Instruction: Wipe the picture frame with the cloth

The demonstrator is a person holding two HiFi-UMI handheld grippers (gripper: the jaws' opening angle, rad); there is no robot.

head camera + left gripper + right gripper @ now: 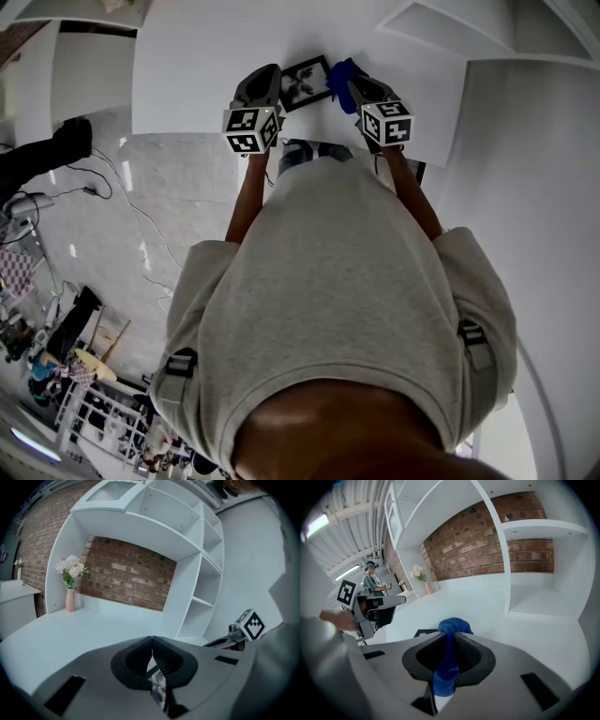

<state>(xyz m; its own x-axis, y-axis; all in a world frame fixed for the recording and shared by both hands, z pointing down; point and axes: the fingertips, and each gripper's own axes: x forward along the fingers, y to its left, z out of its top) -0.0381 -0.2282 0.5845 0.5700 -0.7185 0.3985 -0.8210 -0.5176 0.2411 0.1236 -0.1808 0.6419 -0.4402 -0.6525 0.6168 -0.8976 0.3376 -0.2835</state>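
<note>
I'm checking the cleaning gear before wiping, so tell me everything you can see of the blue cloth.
The blue cloth is deep blue, soft-looking fabric, bunched rather than spread. The right gripper is shut on it: a strip runs between the fingers, a rounded wad pokes past their tips and a tail hangs below. In the head view it sits over the white table, just right of the picture frame; contact between them can't be told.

No words, digits or brand marks are legible in any view. The marker cube (251,129) of the left tool (277,84) and the matching cube (386,122) of the right tool (354,86) carry only black-and-white square code patterns, no letters. The photo in the picture frame (306,82) is grey, with no caption or print to be made out.
</note>
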